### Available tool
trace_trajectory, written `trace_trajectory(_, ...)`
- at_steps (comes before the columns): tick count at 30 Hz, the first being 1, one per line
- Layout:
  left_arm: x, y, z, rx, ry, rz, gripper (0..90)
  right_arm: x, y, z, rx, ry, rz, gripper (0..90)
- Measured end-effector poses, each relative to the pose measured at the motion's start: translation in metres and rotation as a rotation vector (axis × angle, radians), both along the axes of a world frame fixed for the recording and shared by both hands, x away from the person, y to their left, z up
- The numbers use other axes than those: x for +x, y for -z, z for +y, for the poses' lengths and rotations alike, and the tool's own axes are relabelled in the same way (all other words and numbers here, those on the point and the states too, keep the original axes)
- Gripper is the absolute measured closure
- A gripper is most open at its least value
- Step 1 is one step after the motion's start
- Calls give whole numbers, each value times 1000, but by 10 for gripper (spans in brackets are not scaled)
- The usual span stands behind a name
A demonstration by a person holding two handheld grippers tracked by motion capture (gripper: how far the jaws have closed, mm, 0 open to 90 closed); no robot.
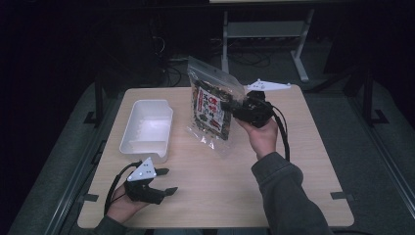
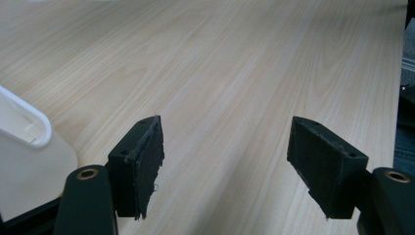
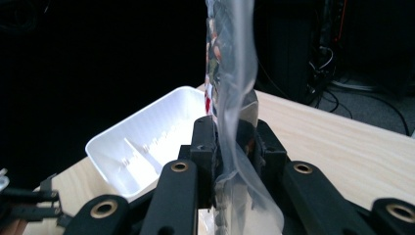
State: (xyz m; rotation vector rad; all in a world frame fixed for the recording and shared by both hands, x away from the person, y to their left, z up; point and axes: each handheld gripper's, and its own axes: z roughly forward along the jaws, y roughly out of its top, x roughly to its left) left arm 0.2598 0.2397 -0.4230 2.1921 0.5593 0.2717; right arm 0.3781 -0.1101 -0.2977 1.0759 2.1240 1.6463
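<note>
— While hanging above the table [image 1: 220, 186], held up on edge, snack bag [image 1: 211, 105]: long axis near upright, tipped a little, sealed clear top uppermost and leaning toward the far left, printed face toward the near left.

— Held how?

— Pinched at its right edge by right gripper [image 1: 234, 105], pads pressed on the clear film [image 3: 235, 147] from both sides. Lifted clear of the wood, over the middle of the table.

— Around it?

— White tray [image 1: 131, 142] just left of the bag, on the table, long side running away from the near edge. Nothing between bag and tray.

— And the other one?

— Left gripper [image 1: 168, 181] low at the near left corner, just beside the tray's near end, jaws spread wide on nothing, bare wood between them.
</note>
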Motion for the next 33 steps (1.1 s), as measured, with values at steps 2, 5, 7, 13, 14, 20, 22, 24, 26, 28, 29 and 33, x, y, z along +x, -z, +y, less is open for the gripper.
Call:
trace_trajectory(2, -1, 1, 0, 3, -2, 2, 281, 0, -3, 5, 6, 15, -19, 750)
trace_trajectory(5, -1, 1, 1, 24, 0, -3, 275, 3, -7, 12, 20, 36, -28, 750)
trace_trajectory(7, -2, 2, 1, 30, -6, -1, 263, 6, -9, 16, 26, 44, -30, 750)
trace_trajectory(13, -4, 1, 5, 38, -34, -1, 193, 13, -16, 31, 33, 39, -42, 750)
trace_trajectory(14, -4, 1, 5, 39, -36, -1, 192, 14, -17, 34, 30, 38, -46, 750)
trace_trajectory(20, -5, 2, 11, 56, -41, -2, 192, 22, -23, 53, 33, 28, -55, 750)
trace_trajectory(22, -6, 4, 14, 62, -46, 0, 193, 24, -24, 57, 35, 26, -58, 750)
trace_trajectory(24, -6, 5, 16, 72, -50, 2, 194, 27, -27, 67, 38, 19, -64, 750)
trace_trajectory(26, -6, 6, 19, 83, -55, 3, 197, 28, -30, 76, 26, 20, -79, 750)
trace_trajectory(28, -6, 6, 20, 86, -53, 3, 197, 29, -33, 84, 27, 23, -96, 750)
trace_trajectory(29, -7, 7, 21, 86, -56, 5, 197, 30, -35, 88, 32, 19, -97, 750)
trace_trajectory(33, -8, 7, 26, 82, -55, 9, 203, 33, -38, 107, 31, 3, -108, 750)
